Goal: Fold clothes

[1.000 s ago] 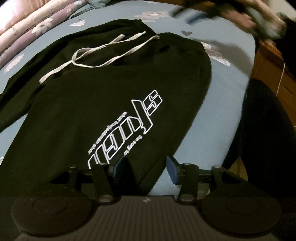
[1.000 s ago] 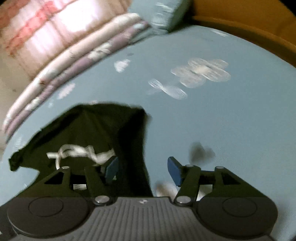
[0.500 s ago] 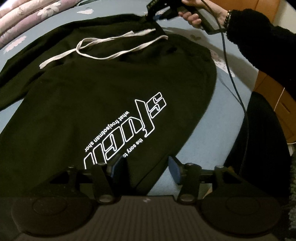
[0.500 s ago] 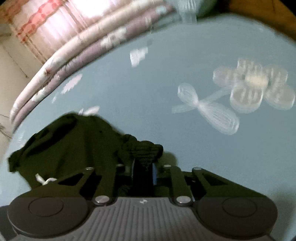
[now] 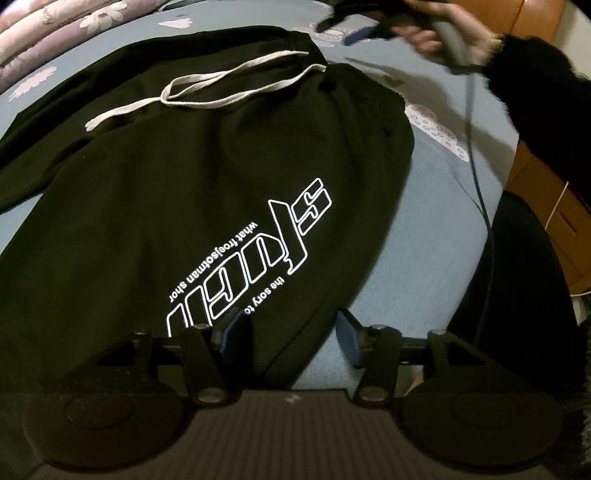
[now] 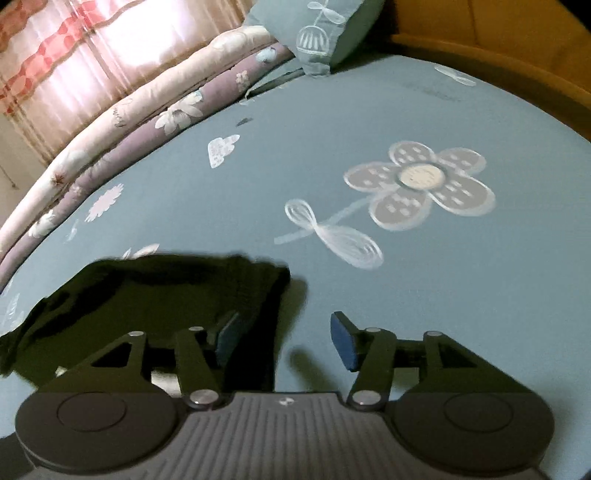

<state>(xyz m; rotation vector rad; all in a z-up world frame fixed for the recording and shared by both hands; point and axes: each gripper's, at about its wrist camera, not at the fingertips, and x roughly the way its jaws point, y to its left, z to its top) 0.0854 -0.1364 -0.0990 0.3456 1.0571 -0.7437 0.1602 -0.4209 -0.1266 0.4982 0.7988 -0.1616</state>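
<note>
Black shorts (image 5: 192,206) edge between open left gripper (image 5: 290,341) jaws

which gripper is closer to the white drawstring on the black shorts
Right. The right gripper hangs open just past the waistband, close to the drawstring ends. The left gripper is open at the opposite hem of the shorts.

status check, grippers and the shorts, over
Left gripper open at hem of black shorts. Right gripper open at waistband corner. Shorts flat on bed sheet, unfolded. Nothing in the way.
</note>
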